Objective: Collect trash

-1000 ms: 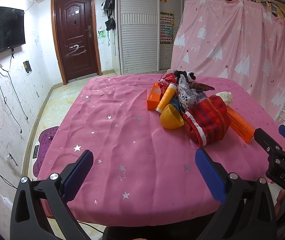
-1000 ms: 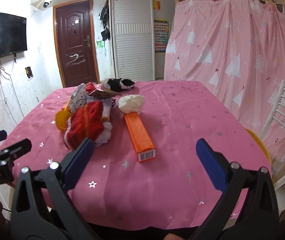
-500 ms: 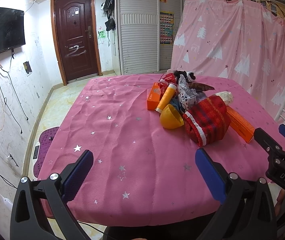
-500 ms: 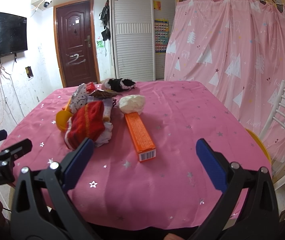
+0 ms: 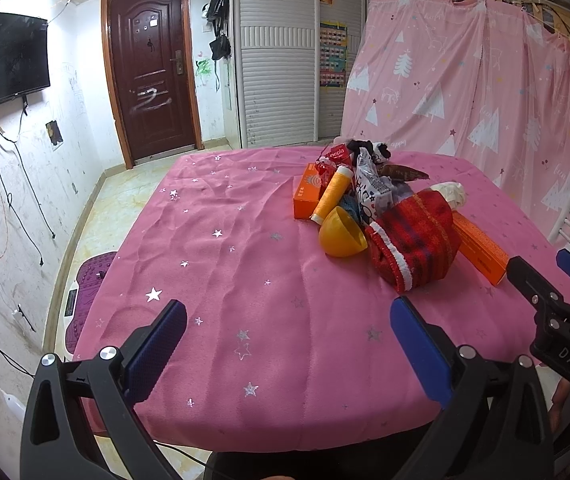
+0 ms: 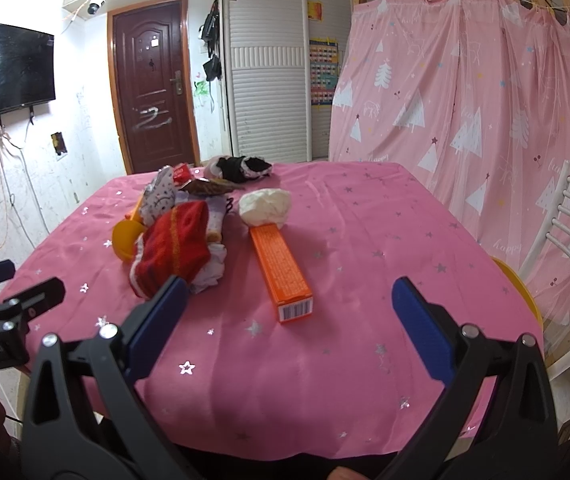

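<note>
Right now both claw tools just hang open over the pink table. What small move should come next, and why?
Probably ease the right gripper forward onto the long orange cardboard box. Its barcoded end lies nearest, apart from the pile around the red knitted sock, with open cloth on both sides. The left gripper is also open and empty, over bare pink starred tablecloth.

The left gripper [image 5: 285, 344] hangs level with its blue-padded fingers [image 5: 157, 350] spread wide, gripping nothing. The right gripper [image 6: 287, 330] sits just beside it, likewise wide apart and empty.
</note>
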`<state>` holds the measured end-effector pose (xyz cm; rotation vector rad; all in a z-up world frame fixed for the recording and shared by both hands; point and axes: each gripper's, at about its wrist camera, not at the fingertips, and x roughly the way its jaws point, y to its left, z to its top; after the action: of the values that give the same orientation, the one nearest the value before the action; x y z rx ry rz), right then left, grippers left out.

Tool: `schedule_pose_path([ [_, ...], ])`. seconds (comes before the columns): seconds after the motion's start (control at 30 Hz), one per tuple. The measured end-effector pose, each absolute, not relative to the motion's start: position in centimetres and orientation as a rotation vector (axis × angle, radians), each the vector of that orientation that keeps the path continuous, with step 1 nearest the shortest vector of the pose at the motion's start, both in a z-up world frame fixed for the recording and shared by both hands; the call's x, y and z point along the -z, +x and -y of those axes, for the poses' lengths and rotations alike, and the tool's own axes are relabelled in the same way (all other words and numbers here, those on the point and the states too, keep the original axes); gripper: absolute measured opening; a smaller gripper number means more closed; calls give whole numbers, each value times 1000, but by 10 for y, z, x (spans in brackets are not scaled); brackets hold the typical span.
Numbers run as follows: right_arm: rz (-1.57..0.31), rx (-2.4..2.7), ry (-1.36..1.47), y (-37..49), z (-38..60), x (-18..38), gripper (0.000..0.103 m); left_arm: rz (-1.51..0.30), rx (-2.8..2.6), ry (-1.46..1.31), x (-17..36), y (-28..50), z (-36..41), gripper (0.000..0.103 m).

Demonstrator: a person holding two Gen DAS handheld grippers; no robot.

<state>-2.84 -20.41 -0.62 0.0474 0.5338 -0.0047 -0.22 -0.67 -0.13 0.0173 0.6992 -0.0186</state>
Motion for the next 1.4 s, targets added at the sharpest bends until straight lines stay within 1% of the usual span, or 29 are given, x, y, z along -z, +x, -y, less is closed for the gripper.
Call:
schedule_pose_path([
  [0.5,-524,-31,68,-19,206,1,98,-719,64,-26,-1,9,-1,95],
  [0.93,-617,-144,166,20,229,0,98,-786,58,-75,-7,79,9,94],
  [0.97,-623,-151,162,22,229,0,98,-794,52,-76,-7,83,10,93],
  [1.03,-638,-169,158,25,230,2,96,-817,43,-76,-4,93,12,87],
  [1.07,-643,-174,157,26,230,2,94,-833,41,-79,-1,97,13,78],
  [1.1,-654,-185,153,29,230,3,90,-846,39,-82,2,100,13,67],
  [1.13,-665,-193,151,30,230,4,85,-863,38,-86,5,103,14,63],
  [1.17,-674,-199,147,33,229,6,83,-877,39,-95,8,108,15,59],
  [1.23,-687,-209,135,35,227,9,77,-890,35,-101,12,113,15,56],
  [1.3,-702,-219,123,39,225,12,72,-901,34,-100,16,117,16,53],
  [1.4,-729,-223,108,44,223,16,71,-927,45,-112,21,122,17,52],
])
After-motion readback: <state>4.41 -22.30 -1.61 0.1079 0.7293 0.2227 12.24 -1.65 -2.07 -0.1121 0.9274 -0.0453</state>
